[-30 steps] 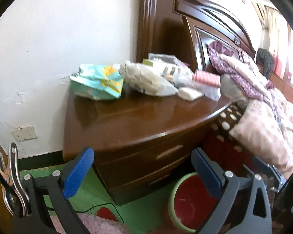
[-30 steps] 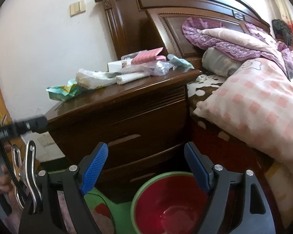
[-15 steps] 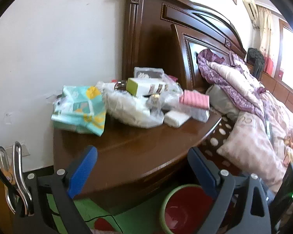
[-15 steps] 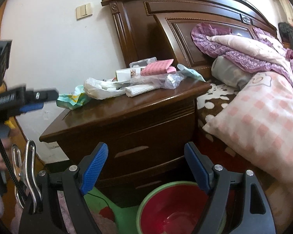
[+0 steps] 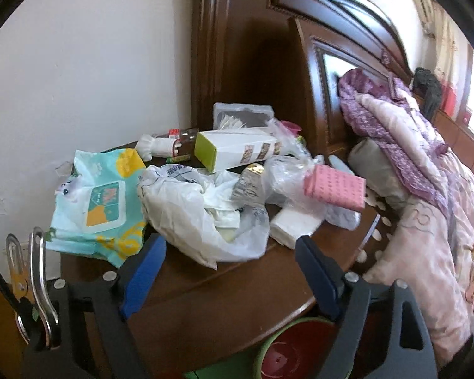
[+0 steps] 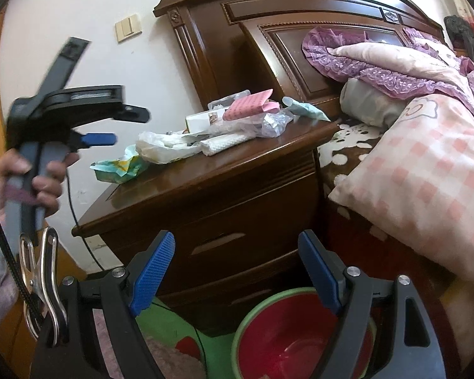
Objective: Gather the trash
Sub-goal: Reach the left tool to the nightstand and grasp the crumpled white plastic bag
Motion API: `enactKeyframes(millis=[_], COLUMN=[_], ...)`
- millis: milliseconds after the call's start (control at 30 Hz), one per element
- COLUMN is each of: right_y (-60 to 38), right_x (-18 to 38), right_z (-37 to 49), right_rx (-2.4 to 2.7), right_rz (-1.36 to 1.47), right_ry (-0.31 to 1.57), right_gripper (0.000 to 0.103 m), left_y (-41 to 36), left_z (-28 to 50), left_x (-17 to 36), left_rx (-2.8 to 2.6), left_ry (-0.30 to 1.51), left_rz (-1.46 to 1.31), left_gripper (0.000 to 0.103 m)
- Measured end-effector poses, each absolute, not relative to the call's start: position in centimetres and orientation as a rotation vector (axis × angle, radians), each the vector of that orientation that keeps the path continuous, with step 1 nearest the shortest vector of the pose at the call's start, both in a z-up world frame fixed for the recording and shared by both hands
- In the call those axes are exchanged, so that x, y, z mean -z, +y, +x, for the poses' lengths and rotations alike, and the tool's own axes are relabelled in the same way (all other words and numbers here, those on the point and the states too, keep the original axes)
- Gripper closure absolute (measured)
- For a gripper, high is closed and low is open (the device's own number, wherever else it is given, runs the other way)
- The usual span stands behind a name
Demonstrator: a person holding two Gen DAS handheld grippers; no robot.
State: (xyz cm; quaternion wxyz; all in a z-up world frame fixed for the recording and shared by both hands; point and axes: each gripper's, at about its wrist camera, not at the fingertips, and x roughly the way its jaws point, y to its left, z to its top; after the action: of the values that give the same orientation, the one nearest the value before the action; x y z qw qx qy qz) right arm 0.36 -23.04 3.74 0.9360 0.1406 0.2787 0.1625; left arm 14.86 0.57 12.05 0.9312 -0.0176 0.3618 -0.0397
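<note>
Left gripper is being brought nearer the white plastic bag on the nightstand, jaws wide but closing, empty; pickup pending. Right gripper is being held wide, empty.

My blue pads, dark brown nightstand, mint-and-yellow wipes pack, white bag, pink dotted box, red bin with green rim, pink checked pillow

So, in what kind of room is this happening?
Most likely a bedroom in a home: a carved wooden headboard, pillows and bedding on the bed, and beside it a cluttered nightstand.
</note>
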Motion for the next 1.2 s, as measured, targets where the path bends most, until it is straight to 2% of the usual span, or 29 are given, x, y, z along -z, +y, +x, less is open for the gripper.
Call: enactKeyframes(millis=[400,633,800,867,967,1033,1067,1133,1200], right_y=[-22.9,-23.0,-22.9,-23.0,-23.2,-23.3,-23.4,-23.4,-23.4], right_x=[-3.6,-3.5,-3.5,-3.5,-3.3,-3.3,-3.3,-3.3,-3.3], right_z=[0.2,0.4,0.4,0.5,0.5,0.5,0.5,0.4,0.4], right_rx=[-0.341,-0.349,-0.349,-0.347,-0.344,-0.340,-0.336,-0.330,-0.328], right_rz=[0.260,0.273,0.273,0.275,0.291,0.295,0.294,0.289,0.283], right_ry=[0.553,0.550,0.551,0.553,0.553,0.551,0.549,0.548,0.549], right_gripper=[0.021,0.021,0.021,0.021,0.021,0.021,0.021,0.021,0.021], left_y=[0.2,1.3,1.0,1.1,1.2,1.1,1.1,1.0,1.0], left_z=[19.9,21.6,21.9,21.9,22.0,21.7,21.5,21.0,20.5], left_x=[-8.1,-5.3,-5.1,-5.2,-5.1,-5.3,-5.4,-5.6,-6.0], left_rx=[-0.002,-0.036,-0.058,-0.080,-0.096,-0.104,-0.106,-0.102,-0.097], left_ry=[0.826,0.902,0.887,0.875,0.845,0.827,0.824,0.811,0.793], left_rz=[0.019,-0.042,-0.038,-0.042,-0.049,-0.036,-0.024,-0.009,0.000], left_gripper=[0.017,0.017,0.017,0.023,0.040,0.059,0.061,0.073,0.076])
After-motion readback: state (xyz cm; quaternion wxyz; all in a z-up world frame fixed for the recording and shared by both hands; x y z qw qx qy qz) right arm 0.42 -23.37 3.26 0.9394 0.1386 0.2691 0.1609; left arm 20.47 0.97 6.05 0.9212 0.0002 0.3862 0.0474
